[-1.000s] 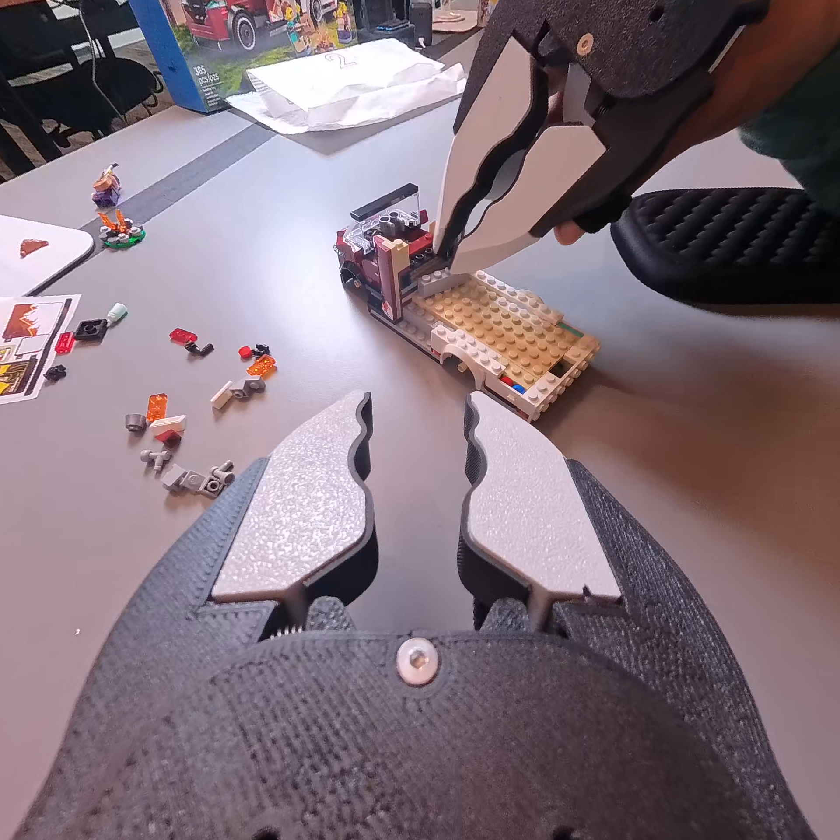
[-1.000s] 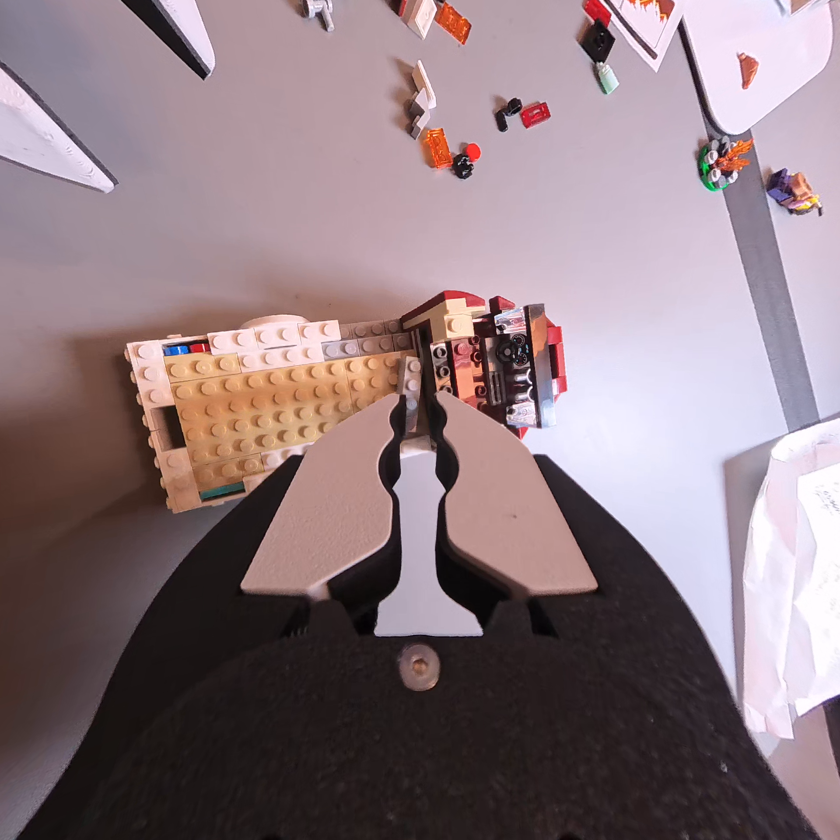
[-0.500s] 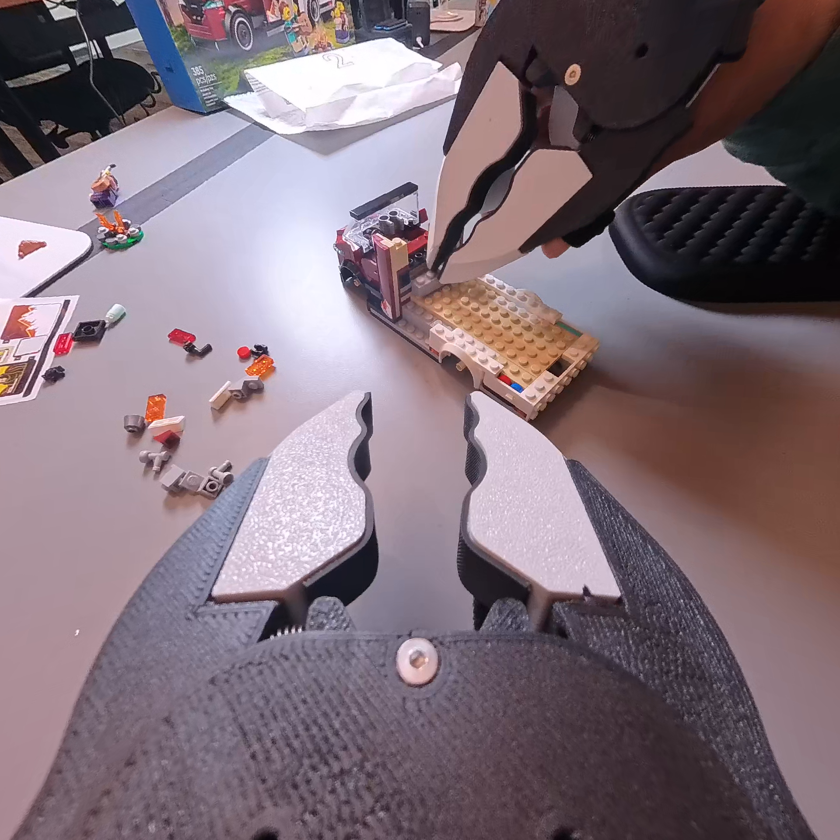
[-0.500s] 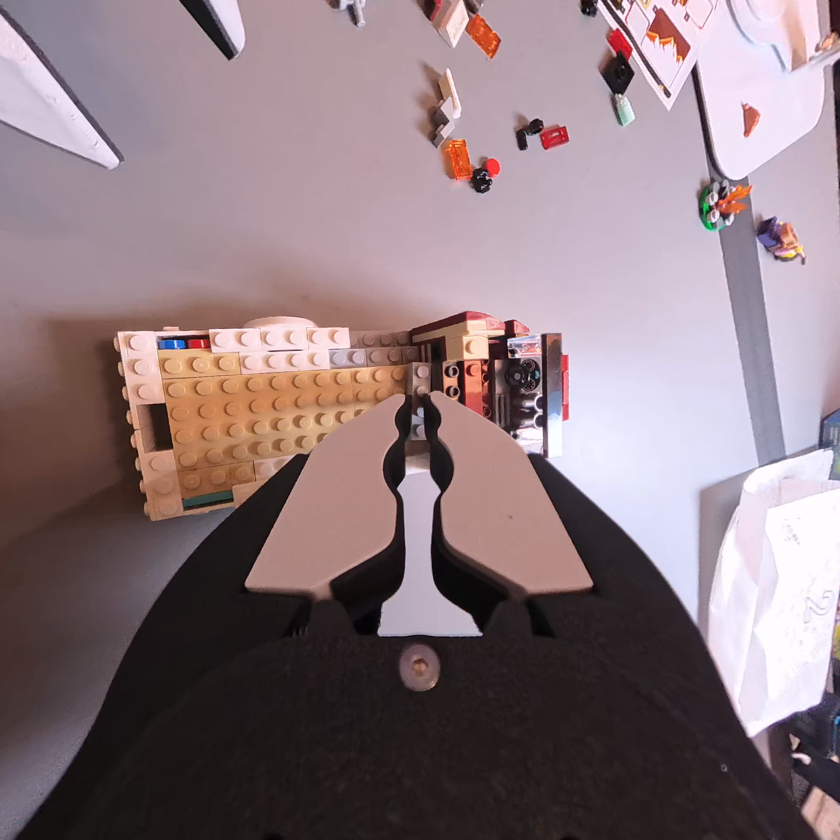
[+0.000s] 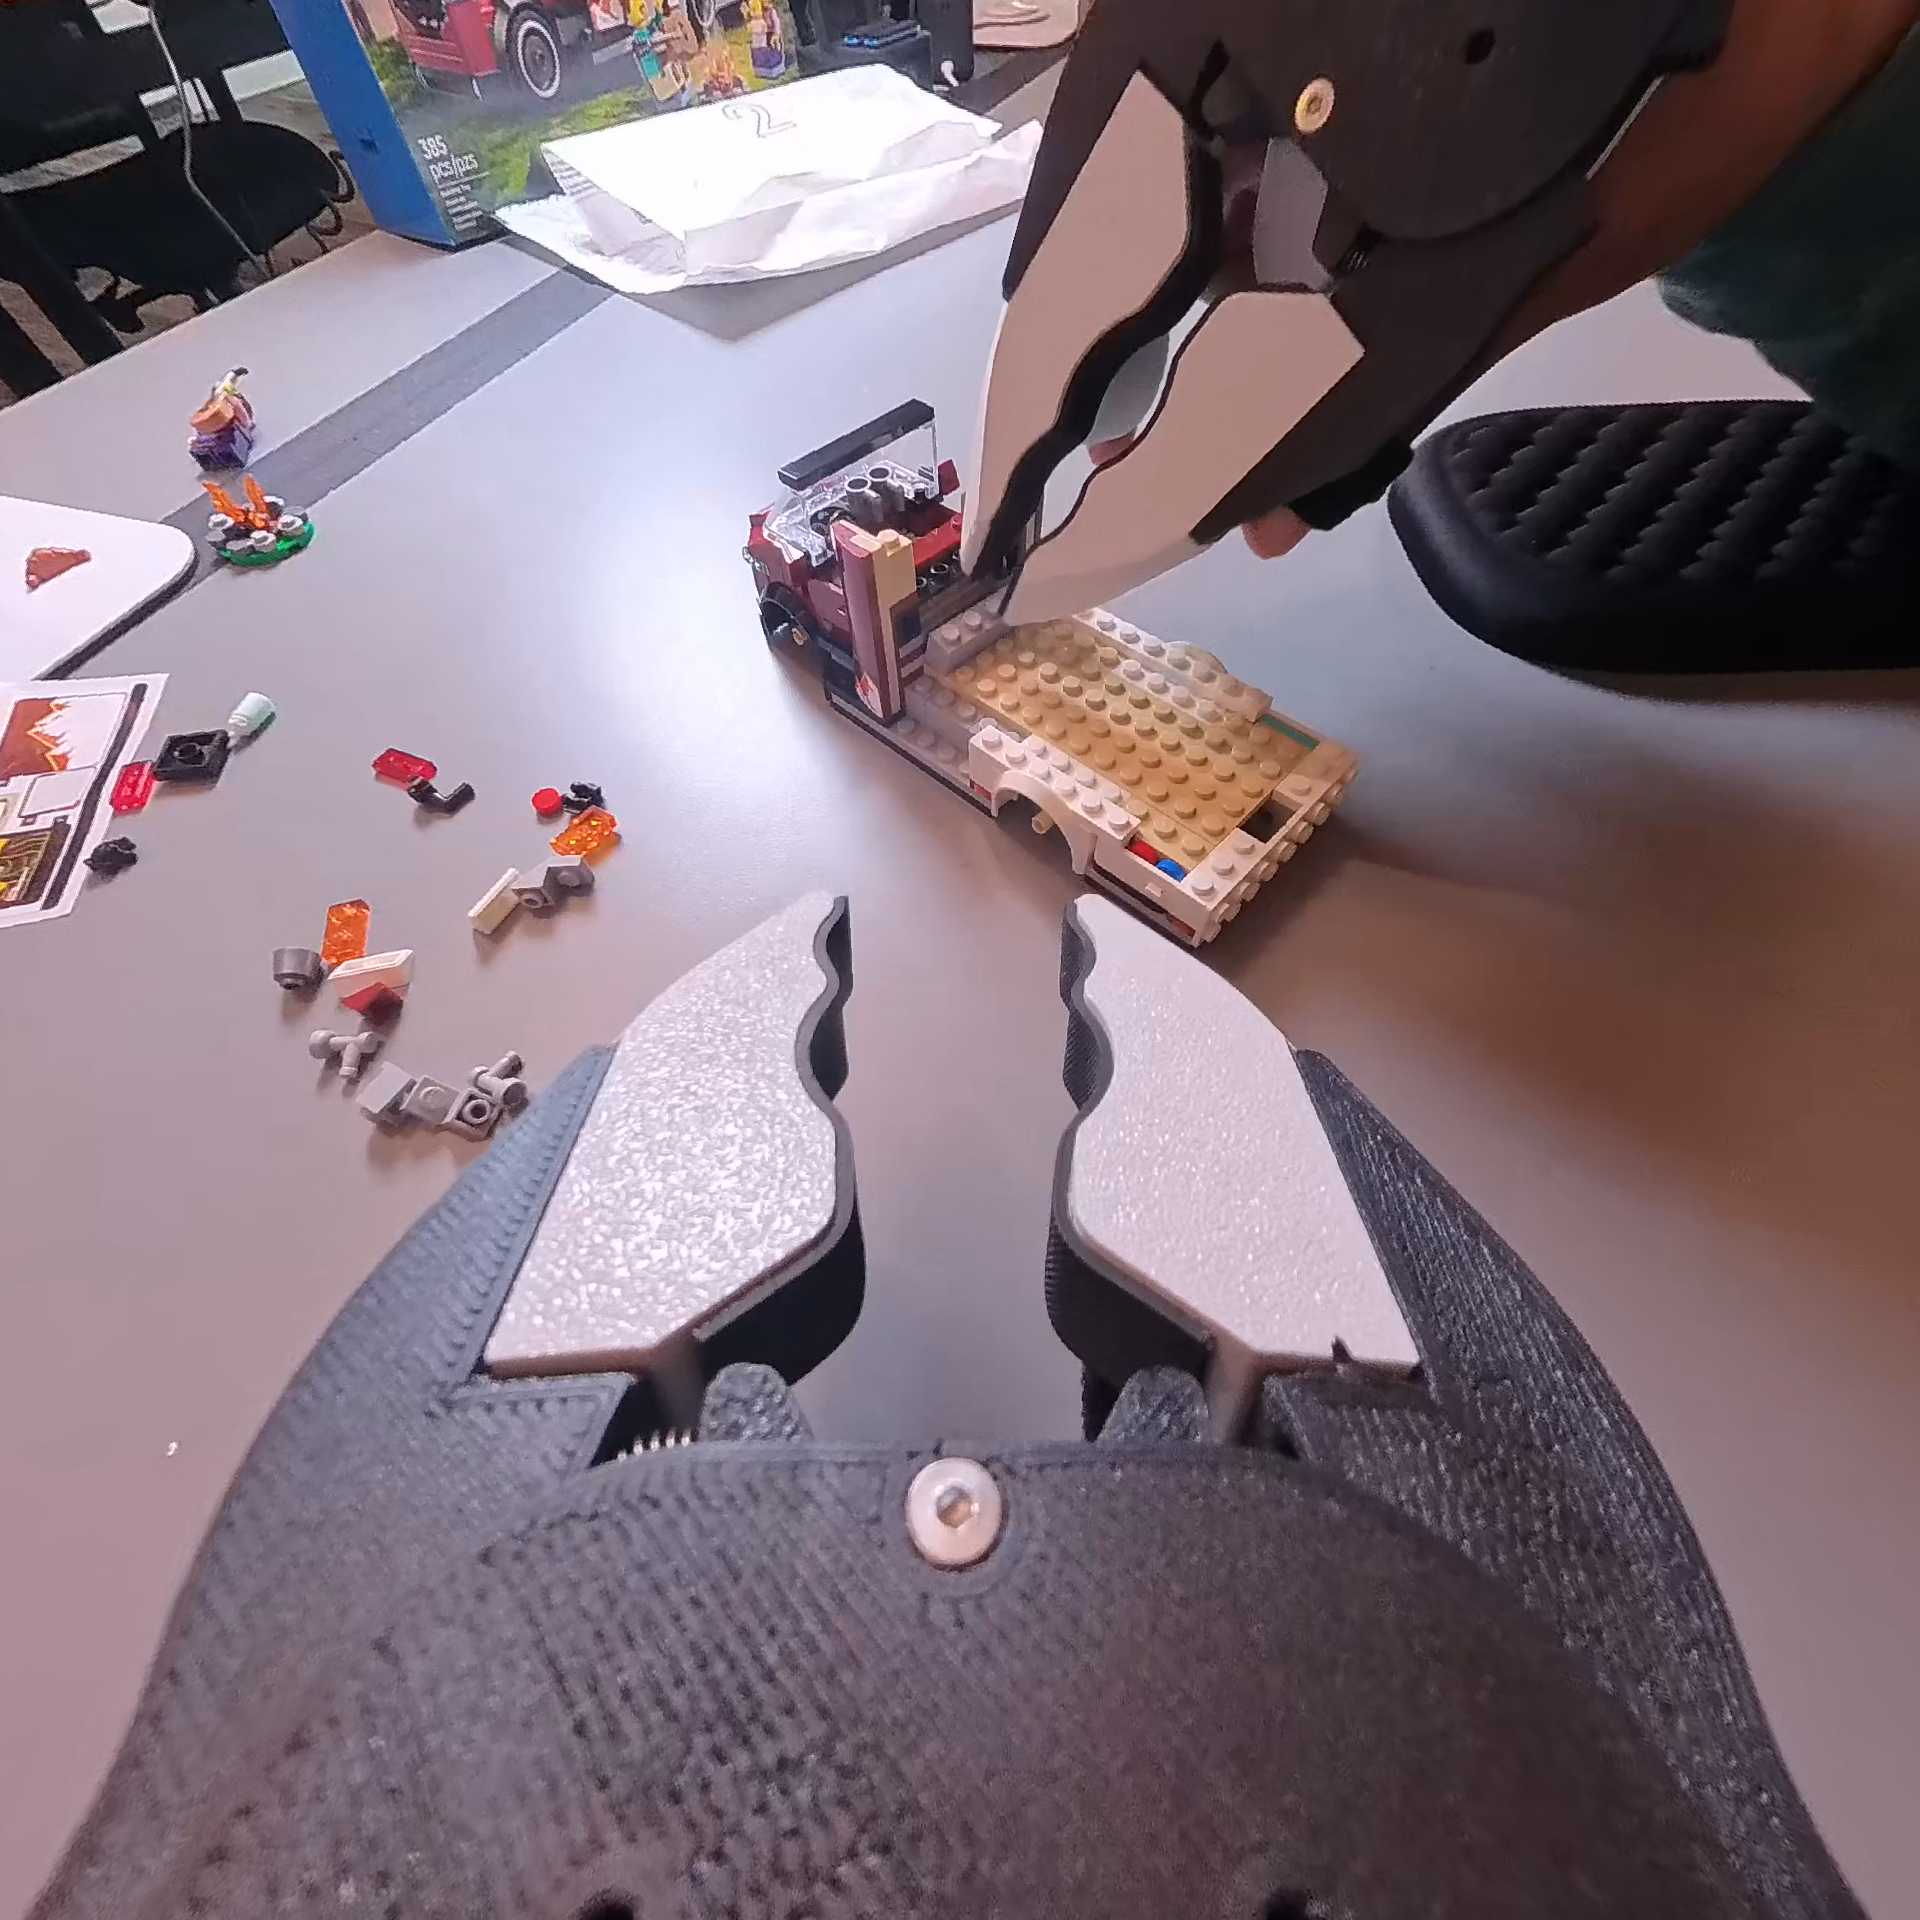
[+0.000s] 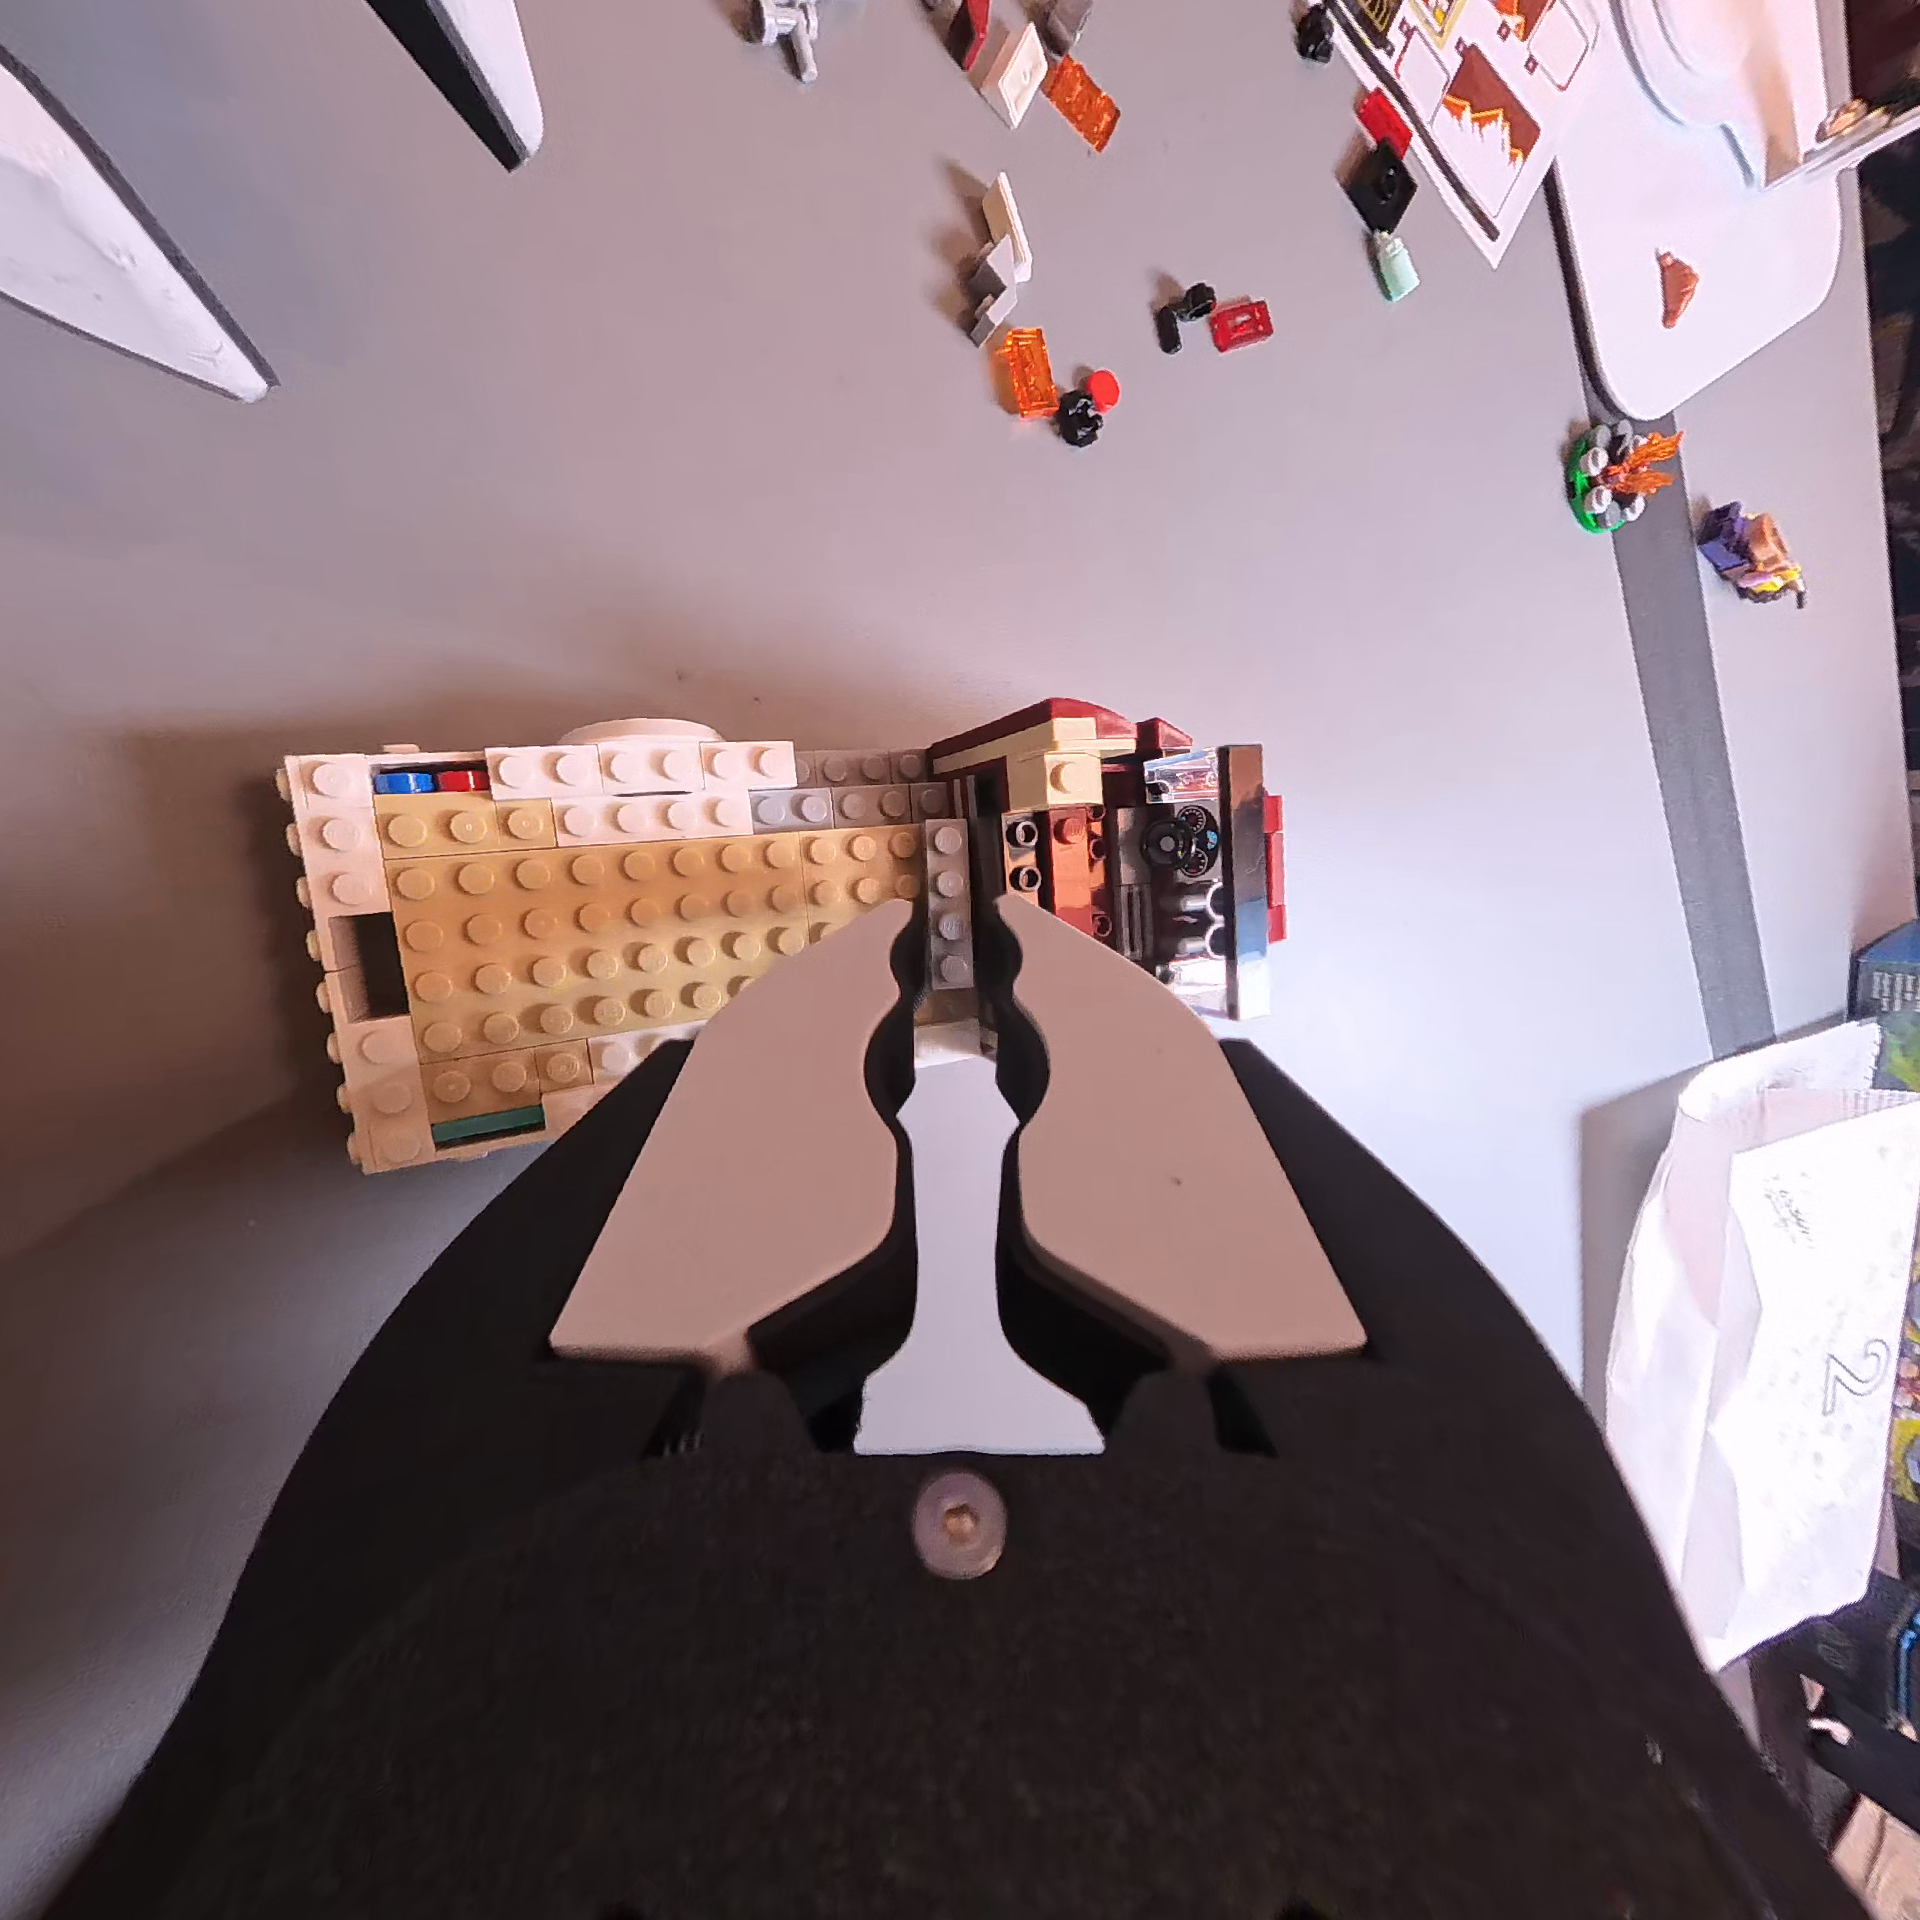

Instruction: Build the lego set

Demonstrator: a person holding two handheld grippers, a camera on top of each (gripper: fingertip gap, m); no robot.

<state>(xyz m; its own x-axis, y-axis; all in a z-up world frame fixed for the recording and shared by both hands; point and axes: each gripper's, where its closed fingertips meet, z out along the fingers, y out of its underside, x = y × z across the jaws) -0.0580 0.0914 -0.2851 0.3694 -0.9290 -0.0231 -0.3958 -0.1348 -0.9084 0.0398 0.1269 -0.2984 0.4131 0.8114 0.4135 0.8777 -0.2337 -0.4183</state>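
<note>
A part-built lego truck (image 5: 1091, 727) with a tan stud bed and a dark red cab stands on the grey table; it also shows in the right wrist view (image 6: 623, 914). A grey one-stud-wide brick (image 6: 948, 883) sits across the bed just behind the cab (image 5: 964, 639). My right gripper (image 6: 954, 906) is over that brick with its jaws slightly apart, one tip on either side of it; it also shows in the left wrist view (image 5: 992, 597). My left gripper (image 5: 956, 914) is open and empty above the table, in front of the truck's rear.
Loose small pieces such as an orange tile (image 5: 587, 831) lie left of the truck. A sticker sheet (image 5: 52, 790), a white tray (image 5: 62, 582), a campfire build (image 5: 255, 525), the set's box (image 5: 468, 104) and a white paper bag (image 5: 779, 177) are farther off. A black chair (image 5: 1662, 540) is at the right. Left tips to right tips: about 11 centimeters. The orange tile (image 5: 587, 831) lies around 11 centimeters away from my left fingertips. It is also in sight in the right wrist view (image 6: 1030, 373).
My right gripper's jaws have parted from the grey brick and it has lifted a little; the brick stays on the truck. My left gripper has not moved.
</note>
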